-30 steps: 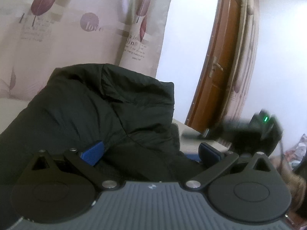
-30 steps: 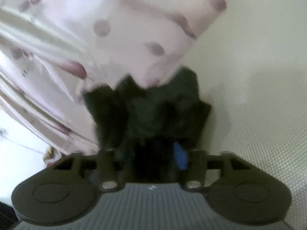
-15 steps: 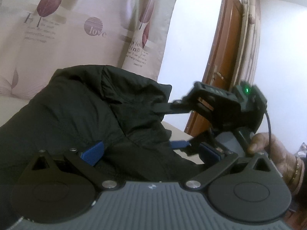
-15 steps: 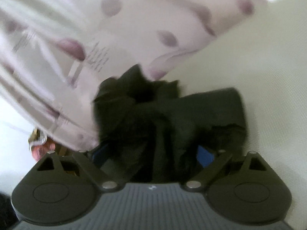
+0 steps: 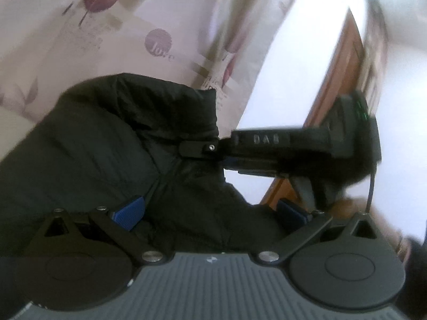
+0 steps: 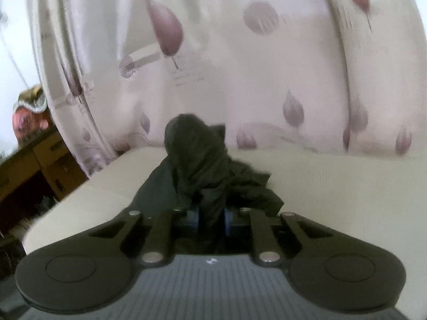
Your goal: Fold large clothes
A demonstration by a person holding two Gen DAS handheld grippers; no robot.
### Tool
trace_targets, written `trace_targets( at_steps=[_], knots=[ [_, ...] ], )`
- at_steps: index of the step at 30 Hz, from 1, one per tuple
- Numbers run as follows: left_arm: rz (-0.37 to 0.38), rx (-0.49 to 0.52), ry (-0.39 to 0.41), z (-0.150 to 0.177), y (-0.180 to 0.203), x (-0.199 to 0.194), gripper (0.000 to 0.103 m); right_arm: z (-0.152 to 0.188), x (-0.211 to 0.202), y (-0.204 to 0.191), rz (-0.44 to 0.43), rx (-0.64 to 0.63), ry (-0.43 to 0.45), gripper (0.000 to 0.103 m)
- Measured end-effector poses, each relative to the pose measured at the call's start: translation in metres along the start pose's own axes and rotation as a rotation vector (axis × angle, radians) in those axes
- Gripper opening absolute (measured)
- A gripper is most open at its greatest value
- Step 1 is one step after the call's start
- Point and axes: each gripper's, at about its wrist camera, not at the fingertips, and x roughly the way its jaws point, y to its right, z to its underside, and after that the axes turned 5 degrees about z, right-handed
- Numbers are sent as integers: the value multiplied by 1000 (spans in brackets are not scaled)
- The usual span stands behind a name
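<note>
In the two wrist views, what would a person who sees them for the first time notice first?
First, the black jacket, bunched and filling the left and middle of the left wrist view, with bulky folds between the wide blue pads of the left tongs. Next, the right tongs, which have just been closing and now pinch a fold of it above the cream surface. Behind hangs a pale curtain with purple leaves.

The black jacket (image 5: pixel 112 144) is matt, faintly quilted cloth, the printed curtain (image 6: pixel 213 53) a soft satiny fabric, the door (image 5: pixel 344 61) glossy brown wood, and the gripper (image 6: pixel 210 220) matt black plastic with ribbed blue pads.
</note>
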Motion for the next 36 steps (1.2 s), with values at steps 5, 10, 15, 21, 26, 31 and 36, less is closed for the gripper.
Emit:
trace_targets(
  at_steps=[5,10,15,21,26,31,36],
  knots=[
    [87,12,-99,13,10,13,103,47,0,46,32,73,-25,15],
    [115,67,-136,25,27,8,103,98,10,108,-152,409,-5,25],
    [117,-4,-161,21,16,8,103,106,-5,117,-187,563,15,34],
    [144,-14,-125,23,10,3,103,110,-87,84,-109,478,68,34],
    [166,-144,-54,20,5,-23,103,115,-107,49,-144,409,-3,34],
    [92,-206,-41,4,0,-55,103,127,-92,21,-93,304,-71,21],
    [-62,-106,-71,-23,6,-82,103,136,-103,19,-22,284,-27,10]
  ],
)
